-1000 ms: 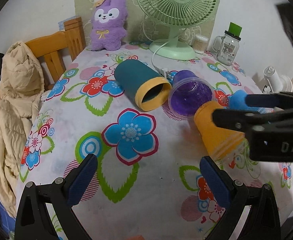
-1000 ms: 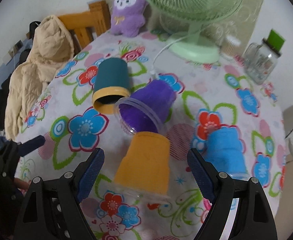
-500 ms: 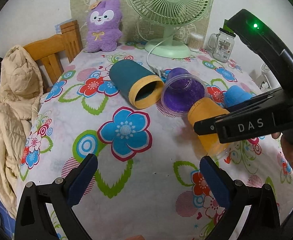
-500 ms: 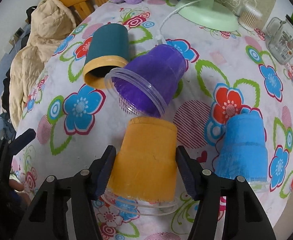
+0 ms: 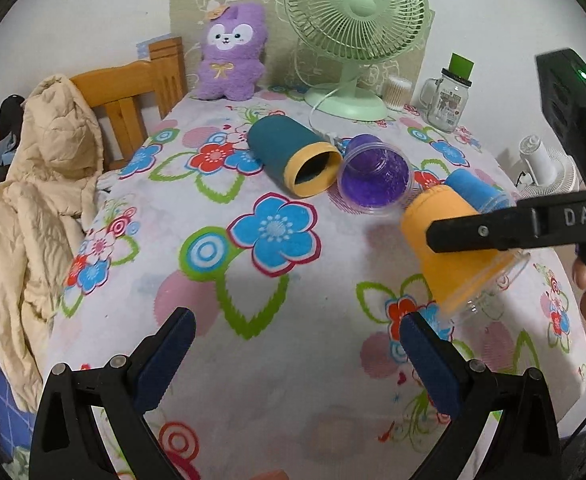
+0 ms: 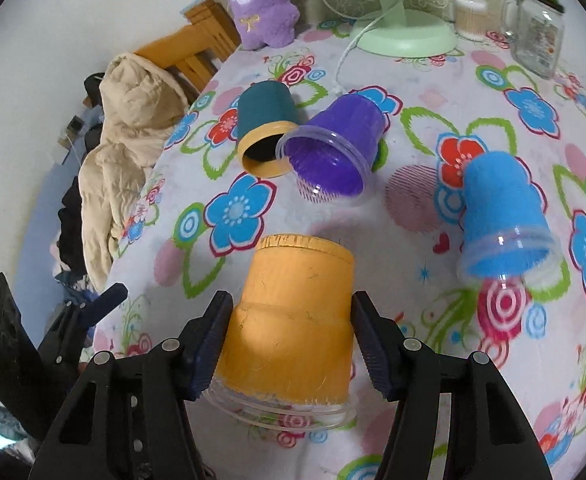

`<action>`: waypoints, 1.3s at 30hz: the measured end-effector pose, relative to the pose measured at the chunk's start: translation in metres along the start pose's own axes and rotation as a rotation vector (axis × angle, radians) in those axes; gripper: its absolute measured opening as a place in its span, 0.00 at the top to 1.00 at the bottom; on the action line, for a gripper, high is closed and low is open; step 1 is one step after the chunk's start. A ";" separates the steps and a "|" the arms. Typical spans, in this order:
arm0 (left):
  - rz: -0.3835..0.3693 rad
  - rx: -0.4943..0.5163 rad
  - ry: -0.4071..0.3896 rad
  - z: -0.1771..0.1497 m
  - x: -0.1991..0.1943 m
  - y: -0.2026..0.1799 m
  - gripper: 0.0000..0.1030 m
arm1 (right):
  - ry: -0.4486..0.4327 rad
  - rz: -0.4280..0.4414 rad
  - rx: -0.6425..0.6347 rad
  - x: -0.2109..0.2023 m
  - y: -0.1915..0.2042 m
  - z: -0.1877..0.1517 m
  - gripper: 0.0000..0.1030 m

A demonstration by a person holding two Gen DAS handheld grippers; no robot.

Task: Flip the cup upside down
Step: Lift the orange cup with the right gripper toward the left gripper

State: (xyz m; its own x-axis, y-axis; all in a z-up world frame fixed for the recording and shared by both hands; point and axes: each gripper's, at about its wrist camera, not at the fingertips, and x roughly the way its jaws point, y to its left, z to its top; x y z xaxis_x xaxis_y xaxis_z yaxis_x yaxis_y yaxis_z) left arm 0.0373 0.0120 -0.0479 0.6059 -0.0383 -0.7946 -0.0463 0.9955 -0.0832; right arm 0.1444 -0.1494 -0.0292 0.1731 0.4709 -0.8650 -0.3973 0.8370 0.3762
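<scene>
My right gripper is shut on the orange cup, both pads pressed to its sides, and holds it tilted above the floral tablecloth. The orange cup also shows in the left wrist view, off the cloth with its clear rim low at the right. My left gripper is open and empty over the near part of the table. A teal cup, a purple cup and a blue cup lie on their sides beyond.
A green fan, a purple plush toy, a glass jar and a small container of swabs stand at the table's far end. A wooden chair with a beige jacket is at the left edge.
My right gripper has closed on the orange cup and lifted it off the cloth, drawing it nearer. The left gripper has stayed where it was.
</scene>
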 end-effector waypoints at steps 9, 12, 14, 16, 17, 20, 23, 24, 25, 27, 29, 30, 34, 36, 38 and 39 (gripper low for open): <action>-0.011 -0.019 -0.022 -0.017 -0.021 0.004 0.00 | -0.105 -0.013 -0.006 -0.035 0.020 -0.034 0.38; -0.015 -0.028 -0.027 -0.022 -0.026 0.005 0.00 | -0.122 -0.009 -0.009 -0.038 0.027 -0.047 0.38; -0.016 -0.037 -0.022 -0.025 -0.026 0.005 0.00 | -0.127 -0.023 -0.016 -0.038 0.032 -0.056 0.38; -0.017 -0.037 -0.020 -0.028 -0.027 0.005 0.00 | -0.133 -0.037 -0.016 -0.039 0.034 -0.066 0.38; -0.015 -0.037 -0.021 -0.029 -0.028 0.005 0.00 | -0.135 -0.036 -0.014 -0.040 0.034 -0.069 0.38; -0.015 -0.041 -0.021 -0.033 -0.028 0.006 0.00 | -0.146 -0.031 -0.001 -0.046 0.033 -0.078 0.38; -0.001 -0.052 -0.011 -0.036 -0.024 0.009 0.00 | -0.158 -0.049 0.005 -0.051 0.032 -0.084 0.38; -0.004 -0.056 -0.007 -0.037 -0.023 0.010 0.00 | -0.161 -0.055 0.006 -0.052 0.032 -0.086 0.38; -0.005 -0.058 -0.005 -0.038 -0.023 0.010 0.00 | -0.164 -0.059 0.006 -0.053 0.032 -0.088 0.38; -0.004 -0.059 -0.007 -0.039 -0.023 0.010 0.00 | -0.167 -0.059 0.011 -0.055 0.032 -0.091 0.38; -0.007 -0.061 -0.005 -0.040 -0.023 0.009 0.00 | -0.166 -0.056 0.016 -0.055 0.033 -0.094 0.38; -0.007 -0.061 -0.004 -0.040 -0.024 0.009 0.00 | -0.163 -0.051 0.018 -0.054 0.033 -0.096 0.38; -0.008 -0.063 -0.001 -0.043 -0.023 0.009 0.00 | -0.135 -0.027 0.048 -0.042 0.031 -0.102 0.38; -0.007 -0.065 0.003 -0.045 -0.022 0.010 0.00 | -0.121 -0.020 0.068 -0.036 0.028 -0.104 0.38; -0.006 -0.068 0.007 -0.047 -0.022 0.011 0.00 | -0.089 -0.004 0.095 -0.026 0.023 -0.105 0.38; -0.008 -0.070 0.009 -0.048 -0.022 0.011 0.00 | -0.079 0.004 0.105 -0.024 0.022 -0.106 0.38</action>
State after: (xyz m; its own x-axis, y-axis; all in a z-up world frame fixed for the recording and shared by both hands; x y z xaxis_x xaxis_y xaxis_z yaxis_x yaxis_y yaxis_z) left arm -0.0143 0.0198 -0.0600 0.5993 -0.0468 -0.7992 -0.0971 0.9867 -0.1306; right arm 0.0361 -0.1715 -0.0356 0.2439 0.4916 -0.8360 -0.3020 0.8577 0.4162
